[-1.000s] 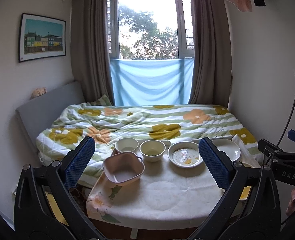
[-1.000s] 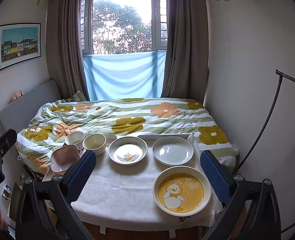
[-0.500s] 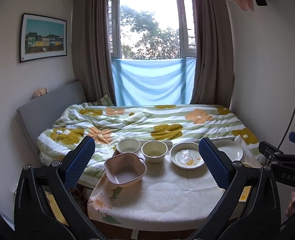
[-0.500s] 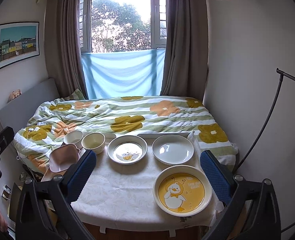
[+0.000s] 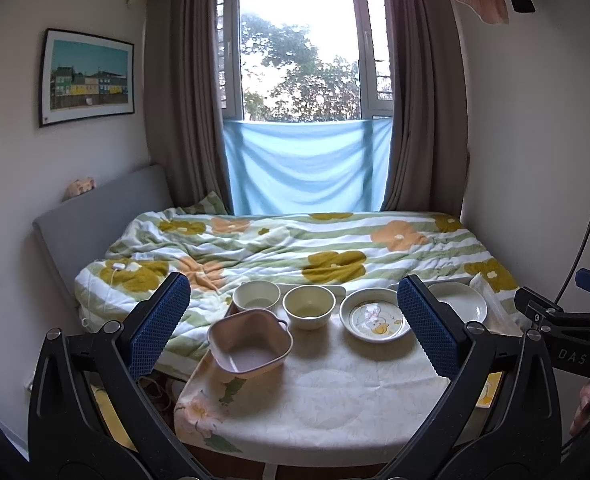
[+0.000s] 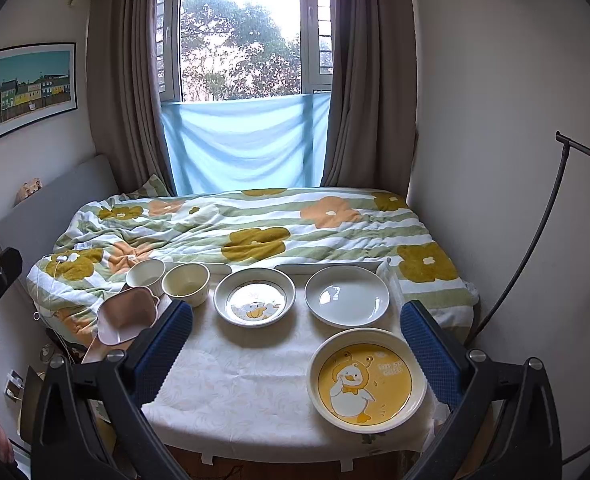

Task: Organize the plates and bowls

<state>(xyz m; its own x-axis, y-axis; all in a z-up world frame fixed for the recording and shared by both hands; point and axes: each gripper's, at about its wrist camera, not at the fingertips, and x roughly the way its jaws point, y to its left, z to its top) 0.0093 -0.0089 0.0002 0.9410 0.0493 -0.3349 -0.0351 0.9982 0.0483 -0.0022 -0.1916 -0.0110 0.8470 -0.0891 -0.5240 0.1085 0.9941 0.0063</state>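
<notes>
Left wrist view from behind its tool (image 5: 293,320), near the desk's (image 5: 335,400) left front, facing the window (image 5: 299,52), right wrist view likewise, nearer the right front, both sharing the desk, bed (image 6: 255,224) and window.

The white patterned tablecloth (image 6: 247,376) lies bare at front-left; the yellow duck plate (image 6: 369,380) fills front-right.

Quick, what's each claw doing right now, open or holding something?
Left claw: open, holding nothing.
Right claw: open, holding nothing.
</notes>
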